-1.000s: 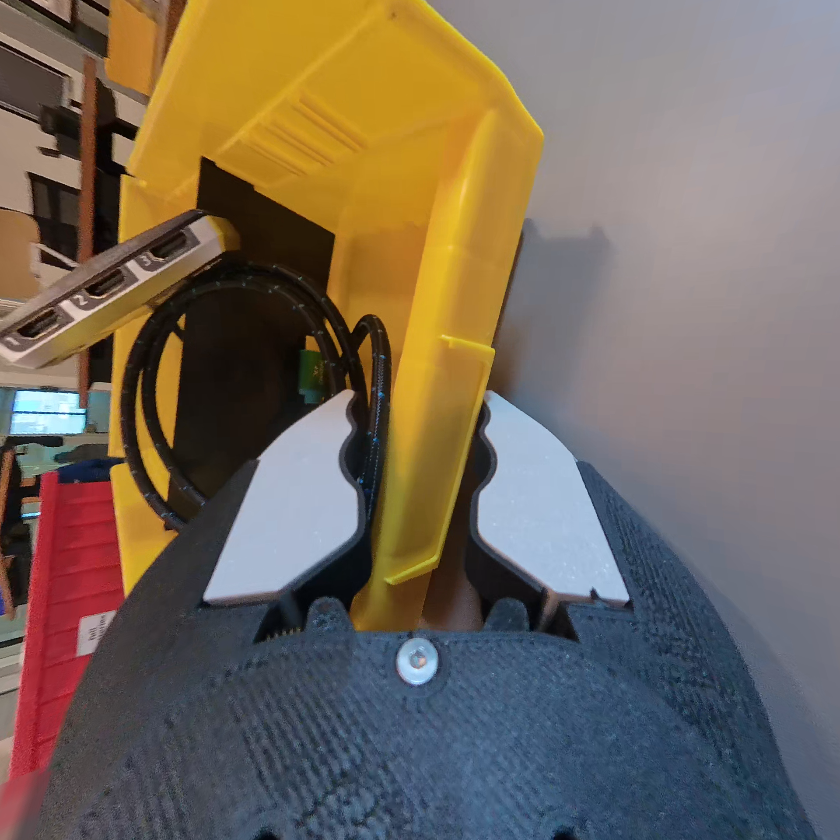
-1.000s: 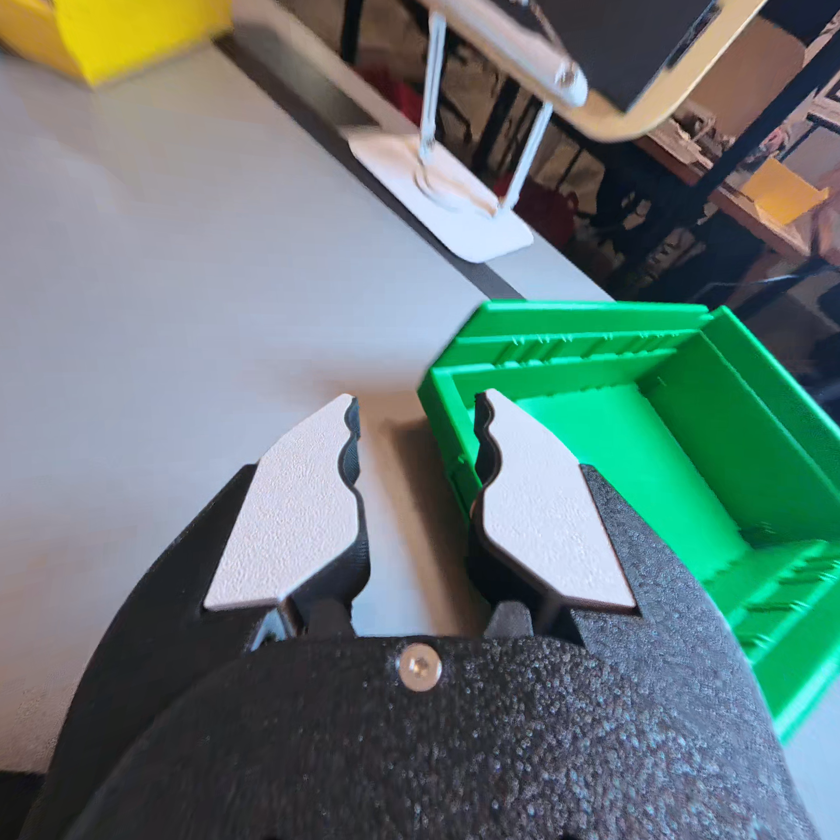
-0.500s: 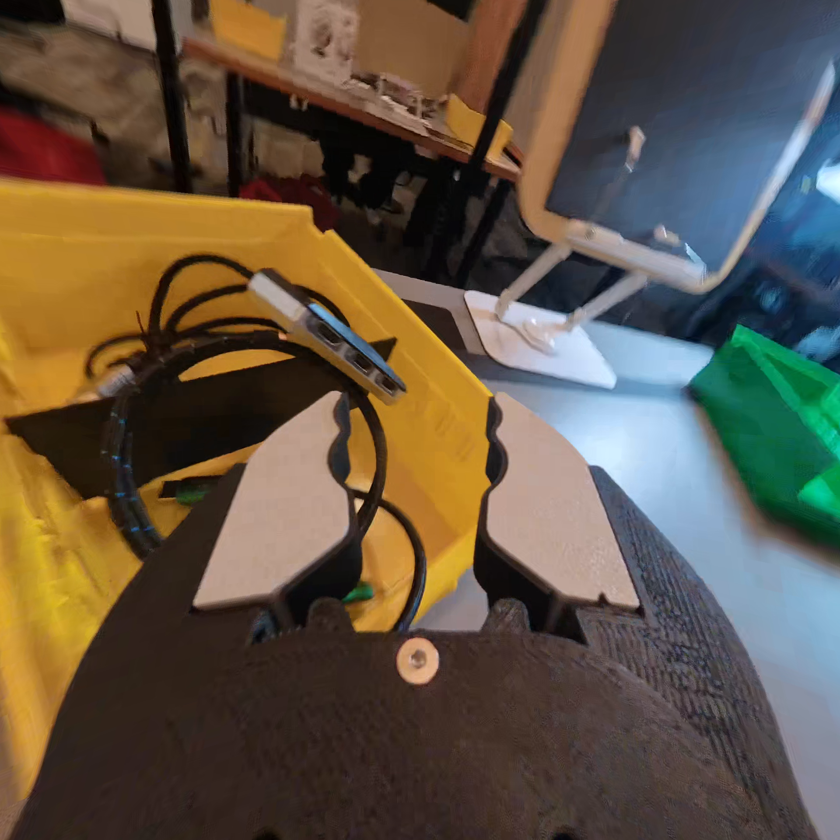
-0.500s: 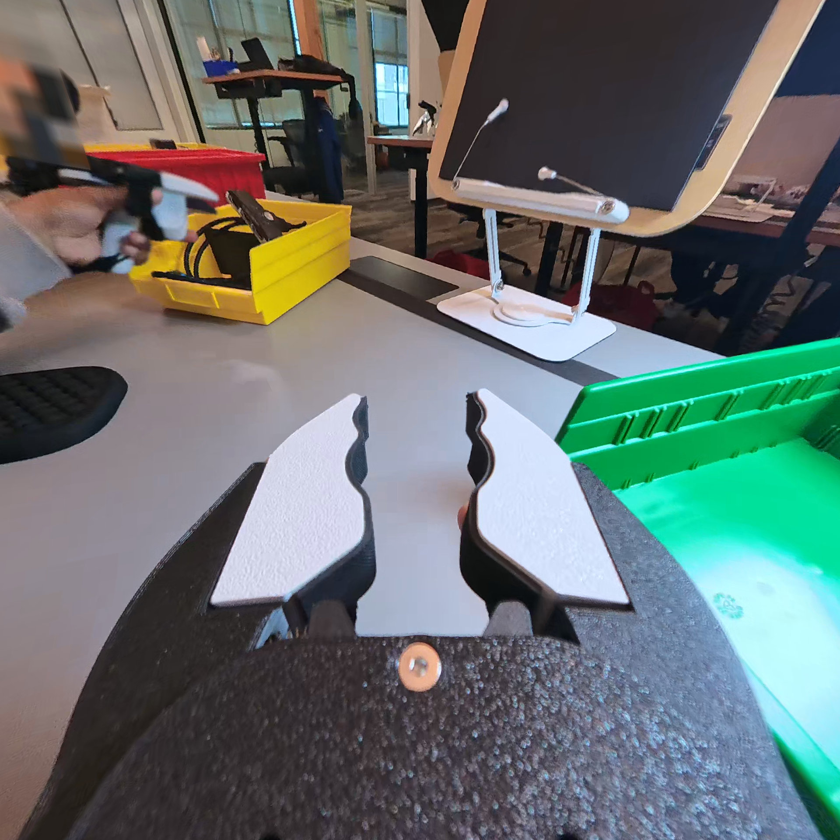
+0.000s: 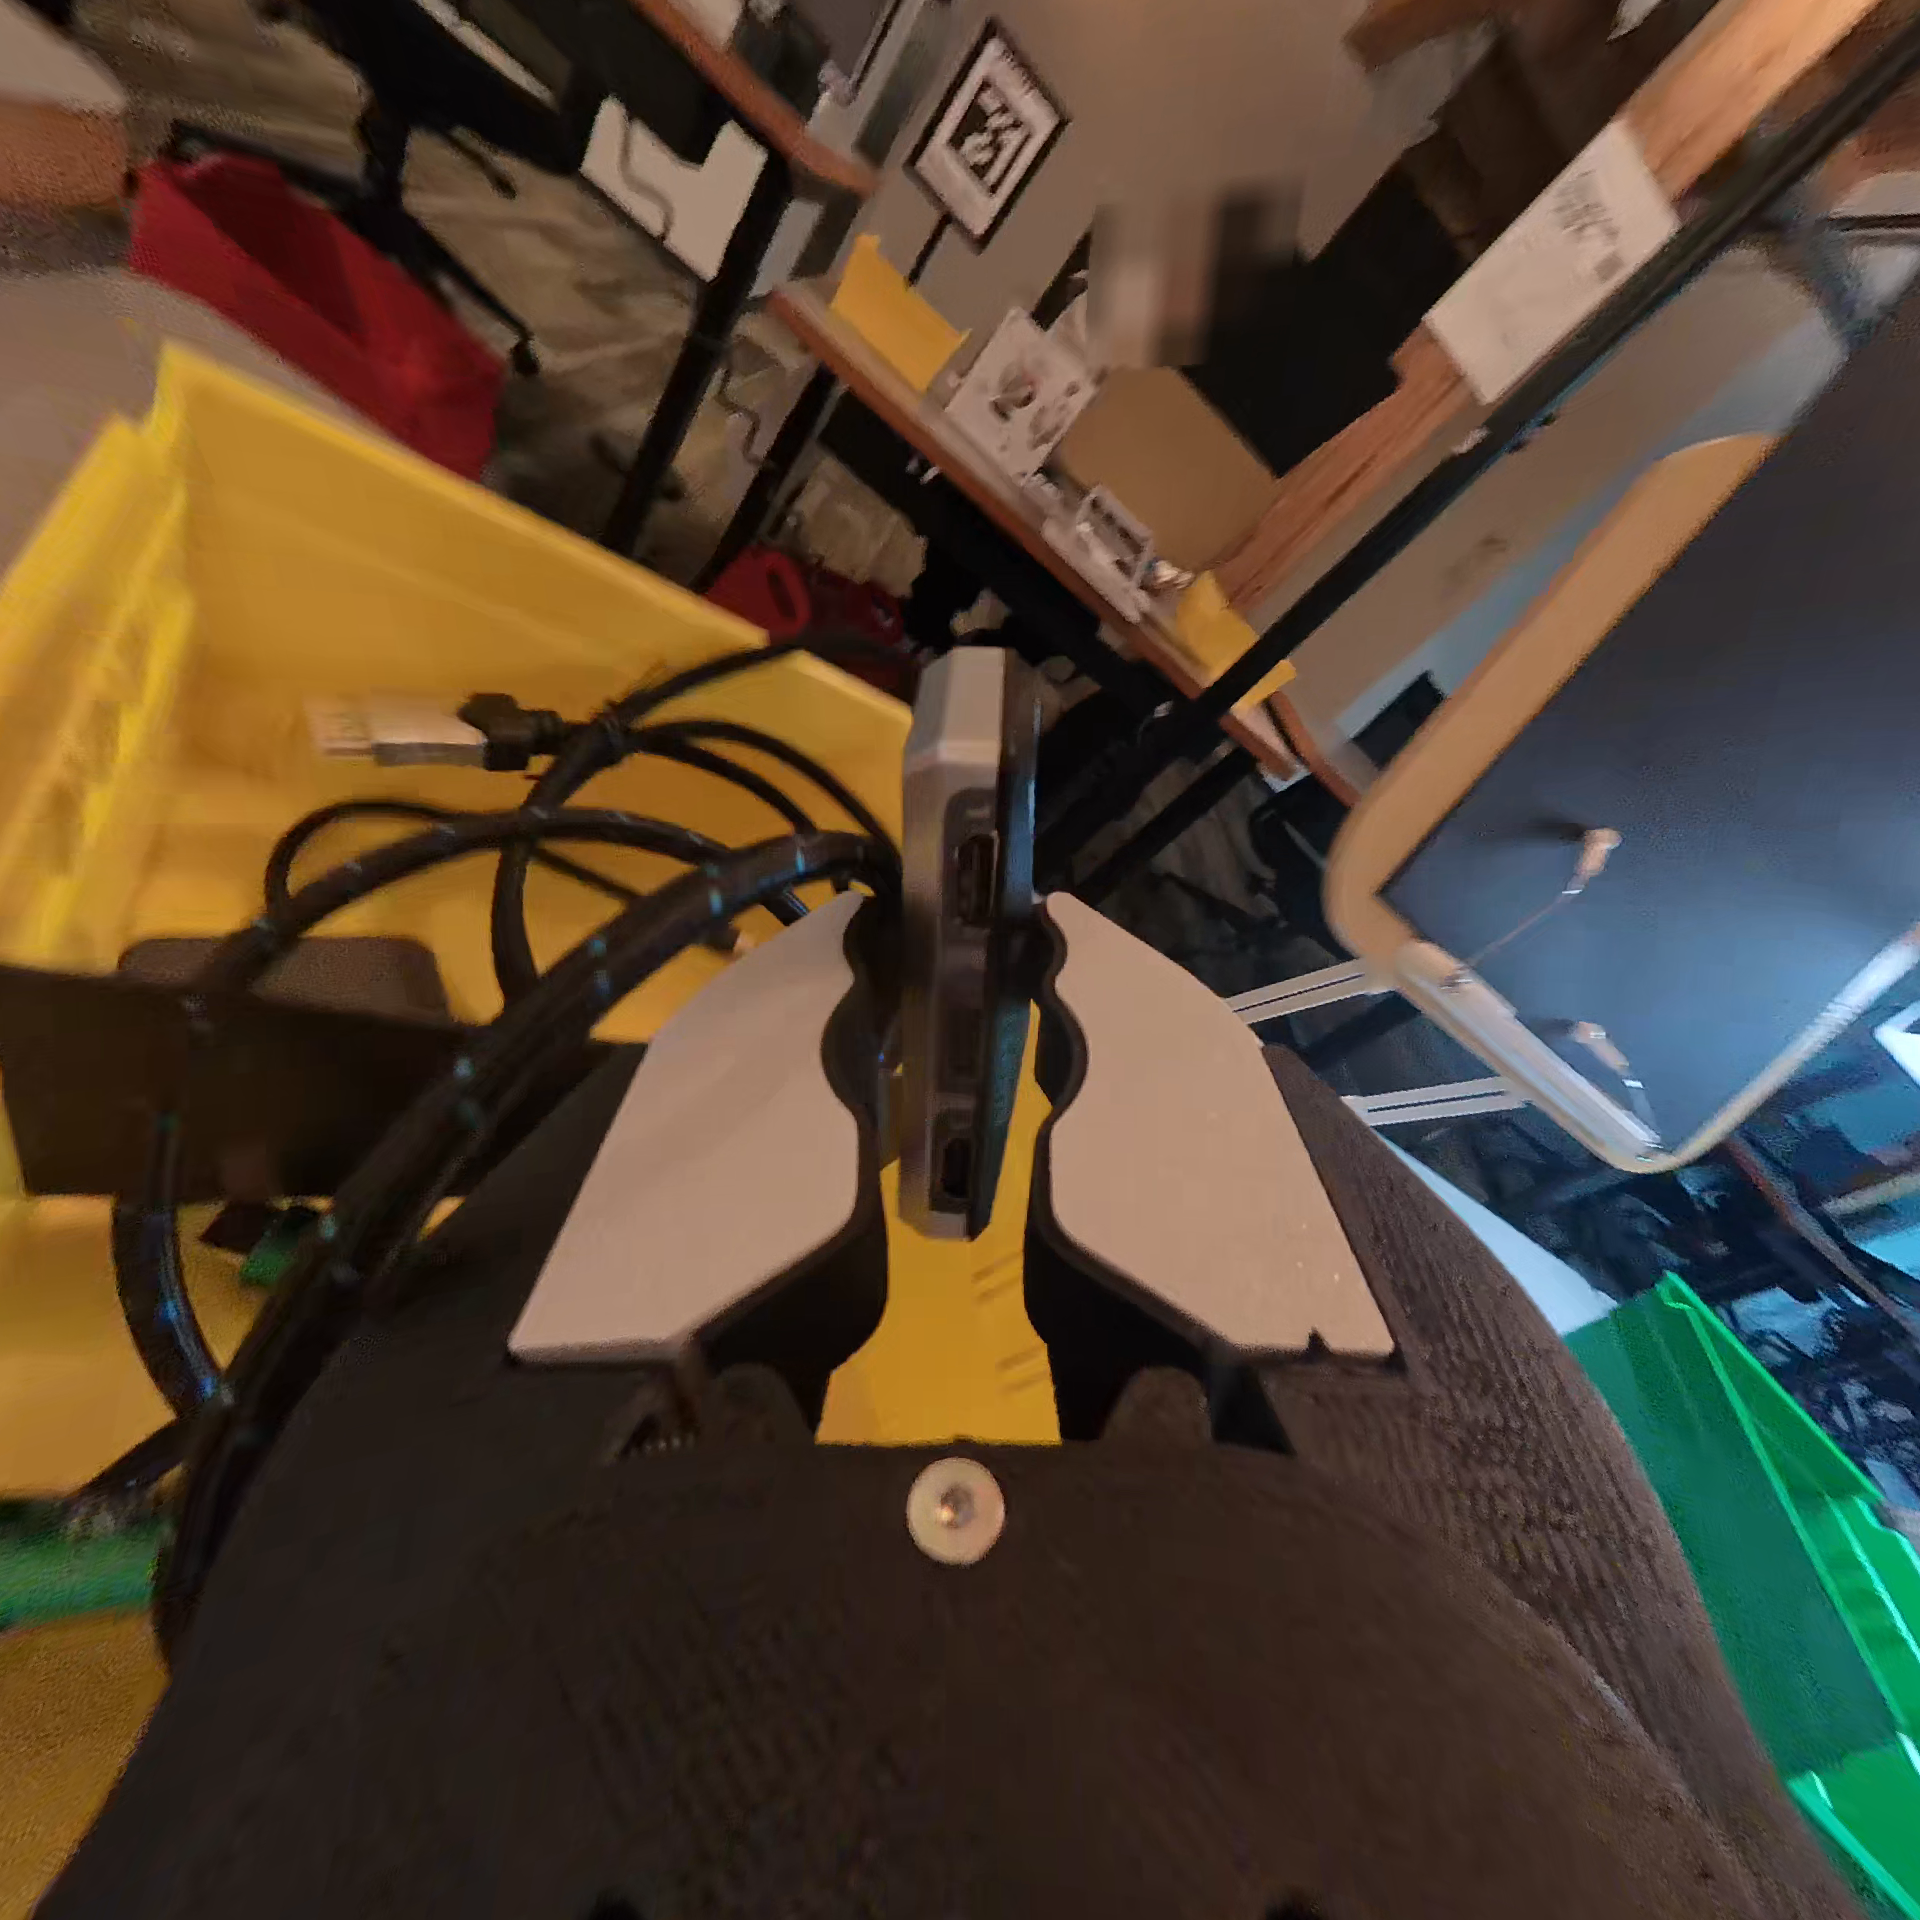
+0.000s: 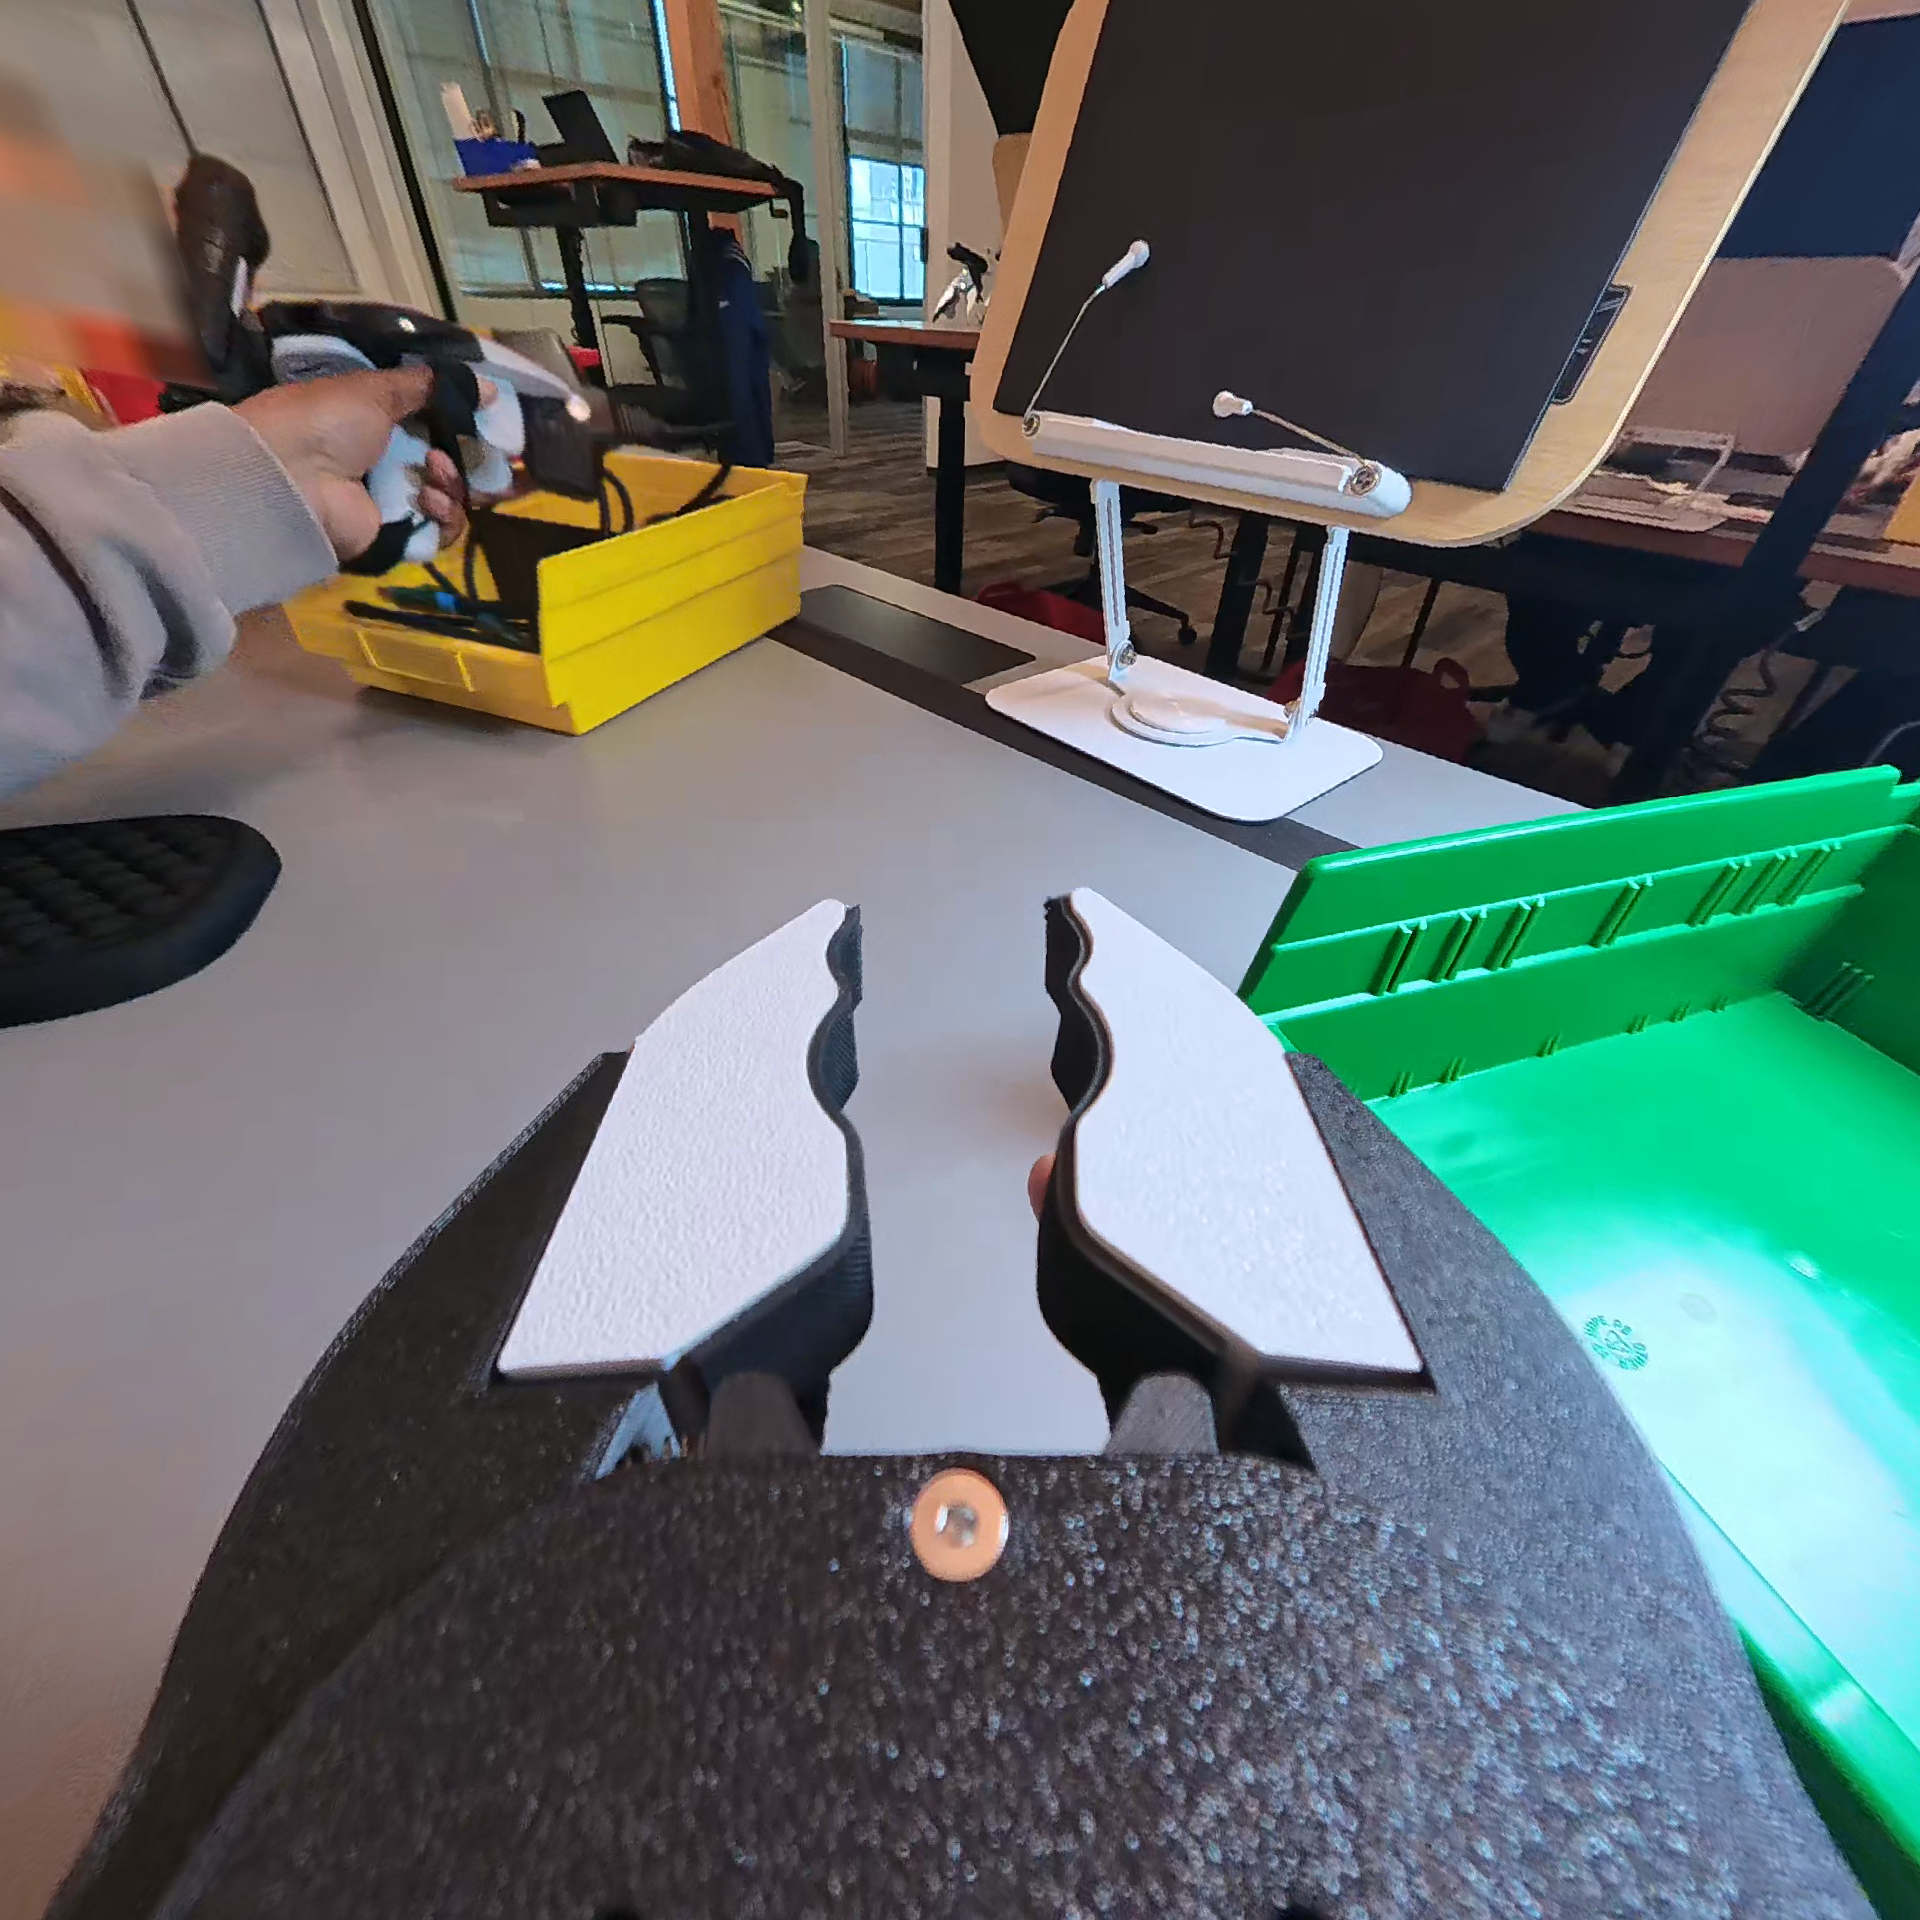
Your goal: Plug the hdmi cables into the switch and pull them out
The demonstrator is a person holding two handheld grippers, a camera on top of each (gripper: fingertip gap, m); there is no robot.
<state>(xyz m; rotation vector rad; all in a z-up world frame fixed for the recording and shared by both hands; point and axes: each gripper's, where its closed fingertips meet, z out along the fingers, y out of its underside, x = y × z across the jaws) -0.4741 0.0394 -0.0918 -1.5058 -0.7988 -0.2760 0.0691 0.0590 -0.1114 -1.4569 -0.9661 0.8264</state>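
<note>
Since half a second ago, my left tongs (image 5: 954, 914) have closed in on the switch (image 5: 956, 935), pinching its flat faces above the yellow bin (image 5: 312, 582) at the tabletop's far-left corner. Light, stiff, slick; cables (image 5: 582, 842) dangle. Right tongs (image 6: 951, 920) hover spread, empty.

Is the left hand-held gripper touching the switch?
Cannot tell. In the left wrist view the switch stands between the left hand-held gripper fingers, but blur and dark edges hide any gap.

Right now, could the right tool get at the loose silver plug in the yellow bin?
Probably yes: the right tool is open and empty, with bare table ahead, though the left tool crowds the yellow bin around the silver plug.
</note>
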